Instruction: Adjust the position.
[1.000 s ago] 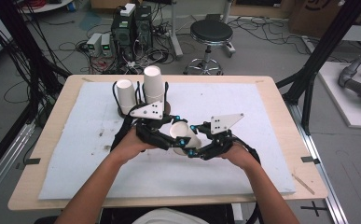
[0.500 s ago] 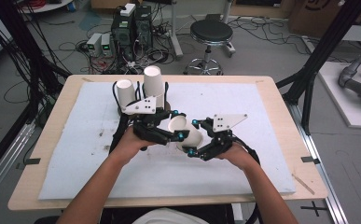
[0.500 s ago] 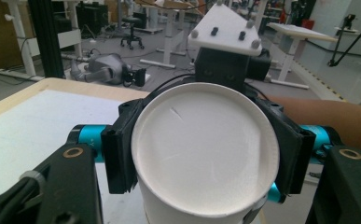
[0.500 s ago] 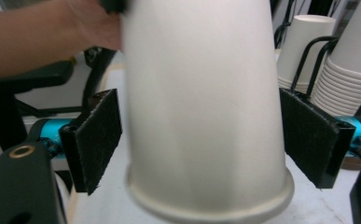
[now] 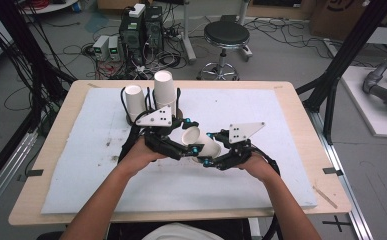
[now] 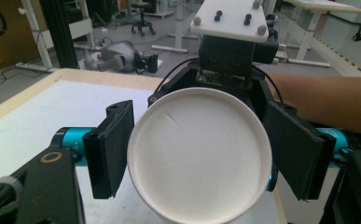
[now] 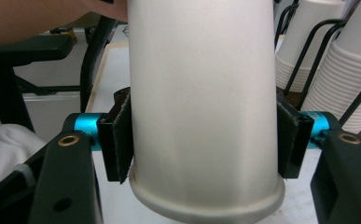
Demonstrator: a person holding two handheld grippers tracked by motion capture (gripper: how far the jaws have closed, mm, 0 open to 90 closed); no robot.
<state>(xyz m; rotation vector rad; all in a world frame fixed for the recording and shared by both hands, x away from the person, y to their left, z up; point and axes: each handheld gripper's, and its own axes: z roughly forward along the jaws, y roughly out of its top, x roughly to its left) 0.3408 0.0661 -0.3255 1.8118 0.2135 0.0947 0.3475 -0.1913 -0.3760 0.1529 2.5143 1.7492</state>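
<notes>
We kept the paper cup (image 5: 199, 141) lifted on its side above the counter (image 5: 301, 125), between both grippers. The right gripper (image 7: 201, 140) clenched its wall near the rim, while the left gripper (image 6: 201, 154) stood released around its base (probably for a handover).

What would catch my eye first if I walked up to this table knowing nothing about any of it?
Probably the white paper cup lying sideways in mid-air above the white foam mat, held between the left tool and the right tool; the right one's jaws press its sides near the rim. Behind it, two stacks of white paper cups stand in a black wire rack at the table's far side.
</notes>
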